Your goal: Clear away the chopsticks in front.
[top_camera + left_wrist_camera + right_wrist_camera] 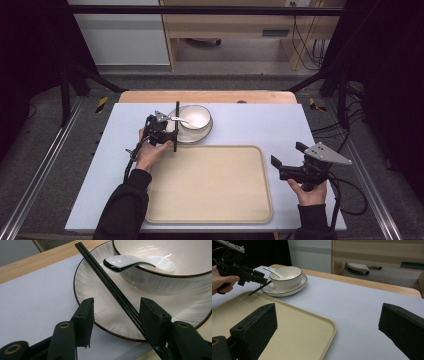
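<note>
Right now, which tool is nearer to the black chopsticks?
Left. The left tool has the chopsticks between its jaws, at the plate. The right tool is far away, right of the tray.

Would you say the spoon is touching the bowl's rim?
Touching. In the left gripper view the spoon lies across the rim of the bowl, its handle sticking out over the plate and no gap showing where it crosses.
</note>
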`<state>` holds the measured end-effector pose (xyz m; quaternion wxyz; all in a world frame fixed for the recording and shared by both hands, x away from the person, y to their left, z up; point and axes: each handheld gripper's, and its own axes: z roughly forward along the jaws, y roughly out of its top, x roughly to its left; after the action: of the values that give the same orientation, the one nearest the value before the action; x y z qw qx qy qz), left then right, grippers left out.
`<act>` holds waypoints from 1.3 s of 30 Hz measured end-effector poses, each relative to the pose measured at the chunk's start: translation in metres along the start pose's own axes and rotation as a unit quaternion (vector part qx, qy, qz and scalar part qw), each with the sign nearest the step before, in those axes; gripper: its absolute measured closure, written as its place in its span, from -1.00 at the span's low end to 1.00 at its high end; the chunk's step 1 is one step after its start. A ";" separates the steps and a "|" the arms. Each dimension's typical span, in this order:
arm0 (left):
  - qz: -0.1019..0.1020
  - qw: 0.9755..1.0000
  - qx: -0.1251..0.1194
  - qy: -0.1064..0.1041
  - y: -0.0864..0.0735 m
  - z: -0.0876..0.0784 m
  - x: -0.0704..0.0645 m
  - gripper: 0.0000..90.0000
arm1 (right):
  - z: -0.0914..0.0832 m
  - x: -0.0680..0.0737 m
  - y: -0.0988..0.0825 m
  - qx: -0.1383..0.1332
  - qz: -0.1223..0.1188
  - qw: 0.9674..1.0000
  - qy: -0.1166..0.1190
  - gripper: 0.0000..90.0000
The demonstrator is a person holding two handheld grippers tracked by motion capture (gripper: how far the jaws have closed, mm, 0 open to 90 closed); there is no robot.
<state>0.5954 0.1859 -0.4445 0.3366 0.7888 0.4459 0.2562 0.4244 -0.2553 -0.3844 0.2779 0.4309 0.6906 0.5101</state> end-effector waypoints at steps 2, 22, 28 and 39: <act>-0.004 1.000 0.006 0.000 0.000 0.001 0.001 0.16 | 0.001 0.000 0.000 0.001 -0.001 1.000 0.001 -0.95; -0.020 1.000 0.013 0.000 -0.002 0.011 -0.003 0.67 | 0.000 0.000 0.000 0.001 0.001 1.000 0.002 -0.95; -0.024 1.000 0.011 0.004 -0.002 0.011 0.000 0.73 | 0.000 0.001 0.001 0.000 0.002 1.000 0.003 -0.95; -0.029 0.999 0.024 0.013 0.005 0.019 0.002 0.68 | 0.000 0.000 0.001 0.001 0.001 1.000 0.002 -0.95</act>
<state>0.6126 0.1795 -0.4529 0.3191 0.7803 0.4785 0.2456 0.4245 -0.2550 -0.3839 0.2757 0.4308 0.6910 0.5108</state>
